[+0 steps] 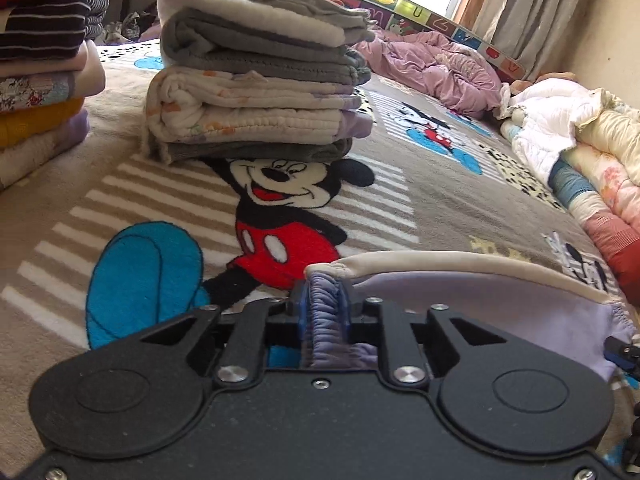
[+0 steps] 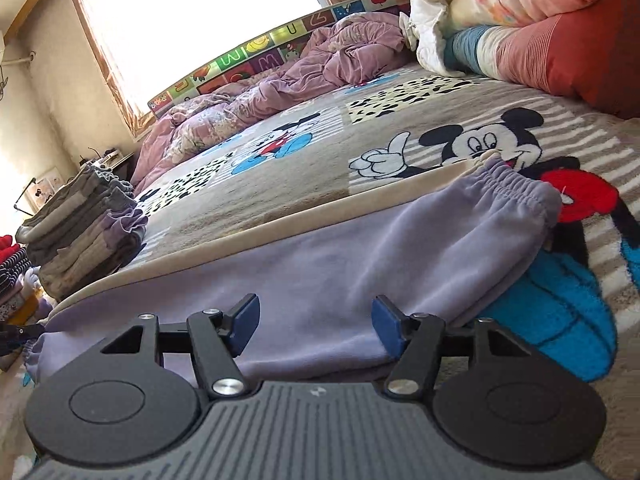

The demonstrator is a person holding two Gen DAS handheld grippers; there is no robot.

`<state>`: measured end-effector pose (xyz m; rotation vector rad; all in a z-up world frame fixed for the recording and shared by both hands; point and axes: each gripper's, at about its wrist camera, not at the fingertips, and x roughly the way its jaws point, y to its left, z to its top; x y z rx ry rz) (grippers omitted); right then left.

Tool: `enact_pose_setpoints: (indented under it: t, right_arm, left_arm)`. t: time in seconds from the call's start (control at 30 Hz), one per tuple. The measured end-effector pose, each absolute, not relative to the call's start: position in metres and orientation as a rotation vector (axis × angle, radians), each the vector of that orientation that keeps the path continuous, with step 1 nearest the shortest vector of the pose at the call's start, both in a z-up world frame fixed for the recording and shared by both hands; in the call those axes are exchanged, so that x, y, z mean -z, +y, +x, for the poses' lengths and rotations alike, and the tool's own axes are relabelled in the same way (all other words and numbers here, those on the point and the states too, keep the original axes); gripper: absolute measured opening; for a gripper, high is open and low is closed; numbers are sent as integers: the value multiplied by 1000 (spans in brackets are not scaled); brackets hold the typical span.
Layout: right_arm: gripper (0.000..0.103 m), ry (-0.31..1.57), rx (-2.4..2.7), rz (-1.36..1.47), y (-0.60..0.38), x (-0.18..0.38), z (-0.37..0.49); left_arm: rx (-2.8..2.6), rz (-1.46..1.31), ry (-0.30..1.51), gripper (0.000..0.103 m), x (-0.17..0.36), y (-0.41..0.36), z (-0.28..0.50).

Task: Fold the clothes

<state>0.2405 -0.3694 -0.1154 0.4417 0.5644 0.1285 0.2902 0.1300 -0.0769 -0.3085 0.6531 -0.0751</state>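
Note:
A lavender garment with a cream side stripe (image 2: 320, 264) lies flat on the Mickey Mouse blanket (image 2: 304, 160). Its gathered elastic end (image 2: 516, 196) points away in the right wrist view. My left gripper (image 1: 325, 312) is shut on a bunched elastic edge of the lavender garment (image 1: 500, 300), which stretches off to the right. My right gripper (image 2: 316, 320) is open, its blue pads (image 2: 244, 316) just above the middle of the garment, holding nothing.
A stack of folded grey and white clothes (image 1: 256, 68) stands ahead on the blanket, also in the right wrist view (image 2: 84, 228). A second folded pile (image 1: 44, 72) is at far left. Crumpled purple bedding (image 1: 432, 64) and rolled quilts (image 1: 592, 152) lie along the far and right edges.

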Motion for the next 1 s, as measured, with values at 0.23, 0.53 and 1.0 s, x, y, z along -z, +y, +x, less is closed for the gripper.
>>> enact_pose_setpoints:
  t: [0.23,0.53,1.0]
  right_arm:
    - [62,532,-84,458,-377,114,233]
    - [63,522,9,462,-397,110,239]
    - [65,441,217,763,-480,132,232]
  left_arm:
    - [14,-283,541,42,65,129,286]
    - [103,-81,716,50,94,94,308]
    - [137,171,552,48,60,10,278]
